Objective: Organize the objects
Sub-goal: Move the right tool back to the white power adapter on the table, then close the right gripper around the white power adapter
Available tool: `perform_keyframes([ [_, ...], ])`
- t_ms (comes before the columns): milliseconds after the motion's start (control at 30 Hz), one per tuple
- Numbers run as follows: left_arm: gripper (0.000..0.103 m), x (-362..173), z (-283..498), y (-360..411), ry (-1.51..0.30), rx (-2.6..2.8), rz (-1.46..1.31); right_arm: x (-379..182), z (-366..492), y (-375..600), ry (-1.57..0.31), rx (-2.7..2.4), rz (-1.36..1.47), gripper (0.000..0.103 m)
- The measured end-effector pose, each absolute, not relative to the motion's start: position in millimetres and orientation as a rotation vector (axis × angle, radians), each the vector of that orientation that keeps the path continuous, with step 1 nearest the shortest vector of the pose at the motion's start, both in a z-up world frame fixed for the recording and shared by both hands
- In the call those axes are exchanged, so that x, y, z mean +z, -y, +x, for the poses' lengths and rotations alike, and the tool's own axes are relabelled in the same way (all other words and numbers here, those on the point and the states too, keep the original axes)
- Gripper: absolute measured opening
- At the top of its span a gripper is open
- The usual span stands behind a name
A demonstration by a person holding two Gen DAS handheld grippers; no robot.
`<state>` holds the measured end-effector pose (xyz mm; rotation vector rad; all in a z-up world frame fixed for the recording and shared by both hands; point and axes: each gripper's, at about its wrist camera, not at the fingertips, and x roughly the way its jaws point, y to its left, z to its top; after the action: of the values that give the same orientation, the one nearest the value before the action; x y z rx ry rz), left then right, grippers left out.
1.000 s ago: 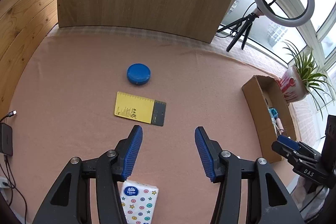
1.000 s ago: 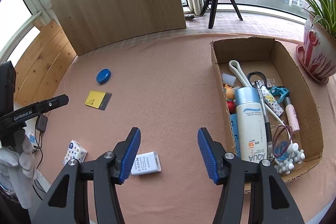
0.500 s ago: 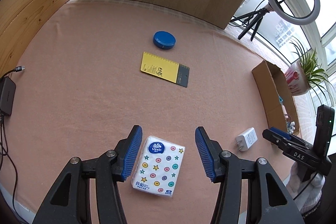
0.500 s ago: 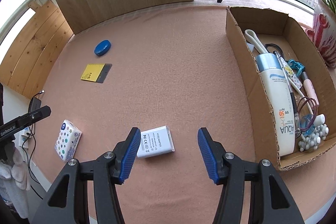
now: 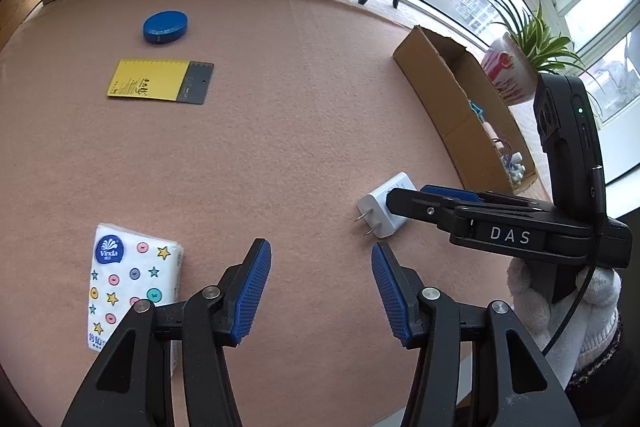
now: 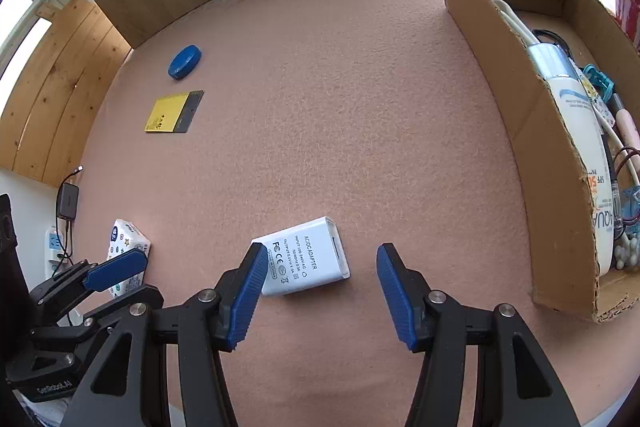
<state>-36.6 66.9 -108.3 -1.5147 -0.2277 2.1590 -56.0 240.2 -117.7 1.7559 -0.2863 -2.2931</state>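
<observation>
1. The bench (image 6: pixel 360 87) is covered in pink felt, with a wooden panel standing along its far edge.
2. The right tongs (image 6: pixel 322 291) are released, jaws apart over the felt near the bench's near edge; a white power adapter (image 6: pixel 308 259) lies flat there, mostly in the gap and nearer the left jaw, with neither pad pressing on it.
3. The left tongs (image 5: pixel 321 293) are likewise released, with bare felt between the jaws.
4. A tissue pack (image 5: pixel 128 283) printed with stars and buttons lies near the bench's near left corner, just left of the left tongs.
5. A yellow card (image 5: pixel 160 81) lies flat toward the far left corner, and a blue round case (image 5: pixel 165 27) sits just beyond it, closer to the far edge.
6. An open cardboard box (image 6: pixel 520 99) stands along the bench's right edge; it holds a white bottle (image 6: pixel 580 147) and small oddments.
7. A gloved hand (image 5: pixel 560 311) holds the right tongs.
</observation>
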Motion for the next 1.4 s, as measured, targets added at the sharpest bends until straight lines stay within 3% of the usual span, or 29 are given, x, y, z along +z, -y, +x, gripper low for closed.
perform_keyframes([
  [667, 0.055, -132.6, -44.9, -130.0, 0.159, 2.052, -1.498, -126.2, -60.2, -244.2, 0.387, -2.188, 1.784, 0.053],
  [867, 0.043, -135.0, -47.6, -133.9, 0.181, 2.044, -1.506, -125.8, -59.9, -245.8, 0.408, -2.166, 1.782, 0.048],
  [1400, 0.043, -103.2, -56.2, -159.8, 0.194, 2.078, -1.404, -94.4, -56.7, -268.8, 0.432, -2.258, 1.672, 0.044],
])
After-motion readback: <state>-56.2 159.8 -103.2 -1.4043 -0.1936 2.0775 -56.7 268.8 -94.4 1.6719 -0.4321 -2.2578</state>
